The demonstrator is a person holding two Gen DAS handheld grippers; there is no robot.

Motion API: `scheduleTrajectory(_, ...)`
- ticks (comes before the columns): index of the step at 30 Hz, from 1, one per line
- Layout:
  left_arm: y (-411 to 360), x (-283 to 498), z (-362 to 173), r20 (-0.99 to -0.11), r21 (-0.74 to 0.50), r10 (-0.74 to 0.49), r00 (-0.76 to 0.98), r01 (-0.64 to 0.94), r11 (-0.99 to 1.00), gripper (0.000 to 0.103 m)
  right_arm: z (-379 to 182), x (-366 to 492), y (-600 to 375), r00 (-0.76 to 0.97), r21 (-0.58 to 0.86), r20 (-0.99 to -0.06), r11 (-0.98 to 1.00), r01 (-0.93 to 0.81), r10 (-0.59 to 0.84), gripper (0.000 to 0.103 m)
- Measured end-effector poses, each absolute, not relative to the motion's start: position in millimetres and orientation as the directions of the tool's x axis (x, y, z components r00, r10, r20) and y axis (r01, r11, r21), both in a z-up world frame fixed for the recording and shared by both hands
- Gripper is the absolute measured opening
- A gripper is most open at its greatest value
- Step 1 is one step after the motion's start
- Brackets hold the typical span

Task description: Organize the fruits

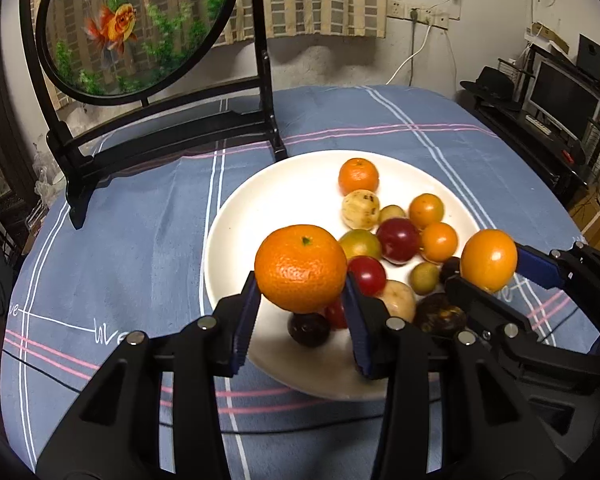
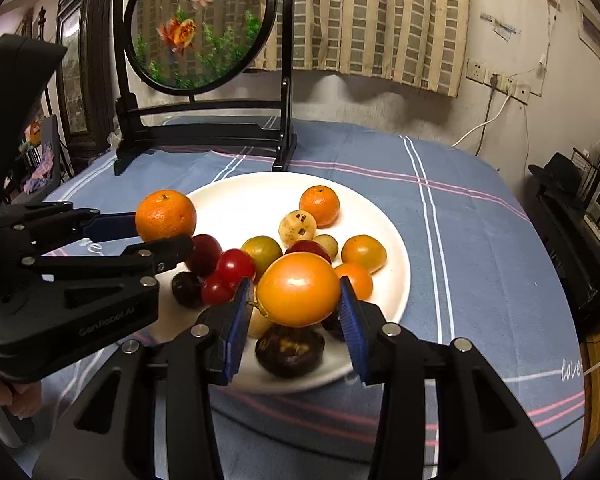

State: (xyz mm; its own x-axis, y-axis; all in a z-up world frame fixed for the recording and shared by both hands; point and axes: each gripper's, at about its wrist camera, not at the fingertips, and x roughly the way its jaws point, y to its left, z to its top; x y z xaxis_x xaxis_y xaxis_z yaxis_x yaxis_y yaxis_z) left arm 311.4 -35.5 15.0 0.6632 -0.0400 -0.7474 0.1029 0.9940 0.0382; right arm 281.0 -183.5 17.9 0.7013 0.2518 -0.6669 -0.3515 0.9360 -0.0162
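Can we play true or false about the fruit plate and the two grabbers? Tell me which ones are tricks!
1. The left gripper holds a bumpy mandarin. True.
2. The right gripper is empty. False: it is shut on a smooth orange tomato.
3. The white plate sits on a blue striped cloth. True.
4. All the fruit on the plate is orange. False: there are also red cherry tomatoes, a pale spotted fruit and a dark fruit.
5. The round goldfish picture stands behind the plate. True.
6. Both held fruits are resting on the plate. False: both are held up above it.
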Motion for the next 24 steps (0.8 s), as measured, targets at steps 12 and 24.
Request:
scheduleTrajectory(12, -38, 344, -8, -0.764, 0.031, -0.025, 0.644, 0.074, 0.997, 0.056, -12, 310, -172, 0.68, -0.105, -0.712, 0.932, -0.348, 0.173, 0.047)
scheduleTrajectory(24, -30, 297, 22, -0.722, 0.008, -0.037, 0.691, 0.063, 0.998, 0.086, 14, 267, -207, 0.685, 0.035, -0.691, 0.957, -0.288, 0.231, 0.047)
